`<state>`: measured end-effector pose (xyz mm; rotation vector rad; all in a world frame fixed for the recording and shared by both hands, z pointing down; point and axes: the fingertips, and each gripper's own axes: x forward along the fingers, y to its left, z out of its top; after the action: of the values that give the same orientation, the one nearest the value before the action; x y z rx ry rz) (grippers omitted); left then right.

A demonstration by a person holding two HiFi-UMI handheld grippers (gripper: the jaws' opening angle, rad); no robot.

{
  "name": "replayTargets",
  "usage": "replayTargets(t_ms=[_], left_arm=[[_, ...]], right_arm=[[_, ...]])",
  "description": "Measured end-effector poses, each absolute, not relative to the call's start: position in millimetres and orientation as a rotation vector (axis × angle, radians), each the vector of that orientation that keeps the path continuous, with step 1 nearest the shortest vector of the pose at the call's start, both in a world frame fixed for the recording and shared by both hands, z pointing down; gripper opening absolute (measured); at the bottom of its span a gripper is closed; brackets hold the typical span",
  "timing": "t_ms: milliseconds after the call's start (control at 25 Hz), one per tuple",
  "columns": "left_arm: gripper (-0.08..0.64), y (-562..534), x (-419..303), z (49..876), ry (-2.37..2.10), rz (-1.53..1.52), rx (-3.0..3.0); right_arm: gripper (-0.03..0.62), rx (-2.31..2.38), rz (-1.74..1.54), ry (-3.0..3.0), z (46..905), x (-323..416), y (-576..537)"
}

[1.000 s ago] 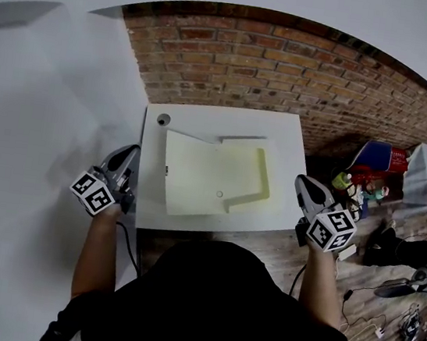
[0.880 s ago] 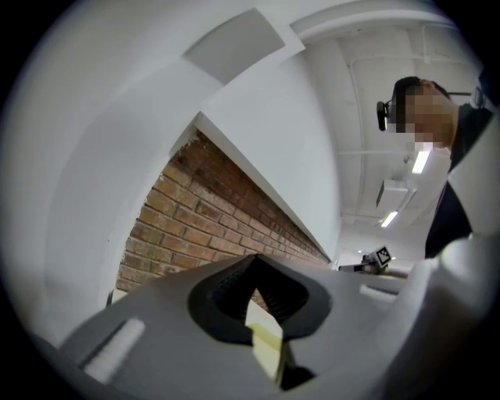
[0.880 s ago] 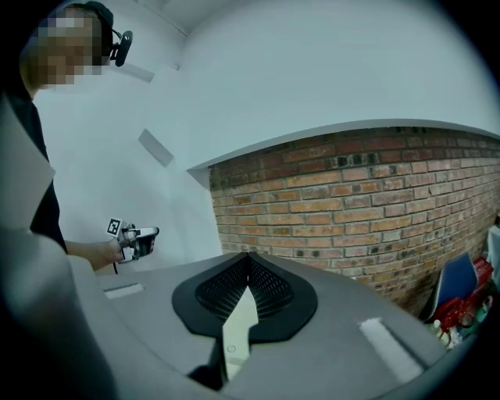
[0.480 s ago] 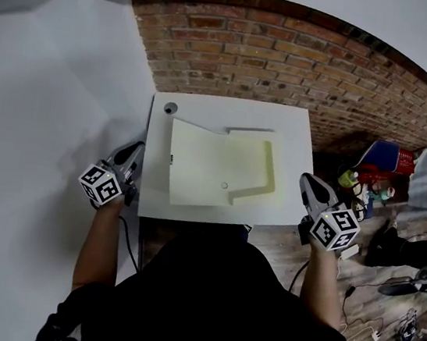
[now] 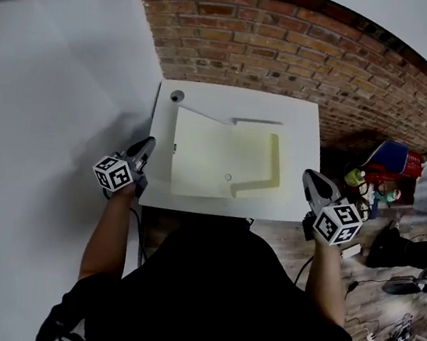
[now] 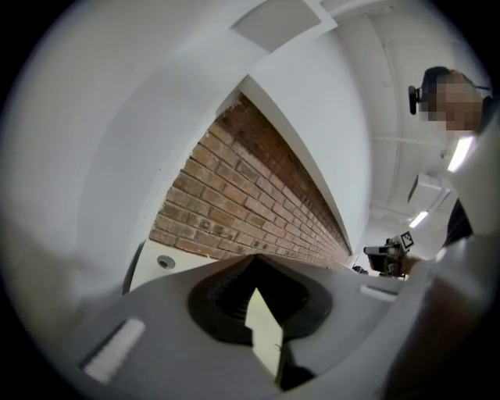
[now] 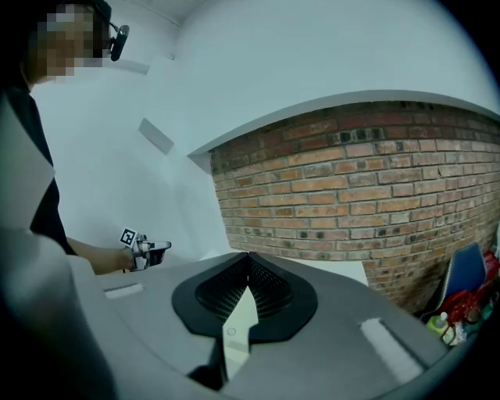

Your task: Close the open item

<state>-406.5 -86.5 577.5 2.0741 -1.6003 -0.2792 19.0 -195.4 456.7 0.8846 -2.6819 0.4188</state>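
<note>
So the white table [image 5: 301,139] sits up against a brick wall [image 5: 293,51], and the open item lies flat in the middle of it. It's a pale yellow folder [image 5: 204,153], thin plastic by the look of it, spread open with a strip along its right side standing up off the surface. Can't tell for sure whether that raised bit is a flap or a shallow wall.

I'd guess it's super light and bendy, so it'll skate around on the tabletop if you just shove it. The smooth surface is probably slippery to pinch too. Best bet imo is grabbing the free edge of the left panel and folding it over while the other tool pins the rest down.

The left gripper [image 5: 148,144] hovers just off the table's left edge and the right gripper [image 5: 308,176] just off its right edge, both clear of the folder. Both have their jaws pressed together with nothing in them.

There's a tiny round snap [image 5: 227,177] near the folder's front edge, probably the closure.
</note>
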Motion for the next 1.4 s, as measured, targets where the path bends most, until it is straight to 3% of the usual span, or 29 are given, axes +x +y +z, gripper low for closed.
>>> replayTargets(t_ms=[1400], left_arm=[[0.002, -102.9, -365.8, 759.7, -1.320, -0.186, 1.816]], right_arm=[[0.005, 0.837, 0.514, -2.558, 503.1, 32.6, -196.9]])
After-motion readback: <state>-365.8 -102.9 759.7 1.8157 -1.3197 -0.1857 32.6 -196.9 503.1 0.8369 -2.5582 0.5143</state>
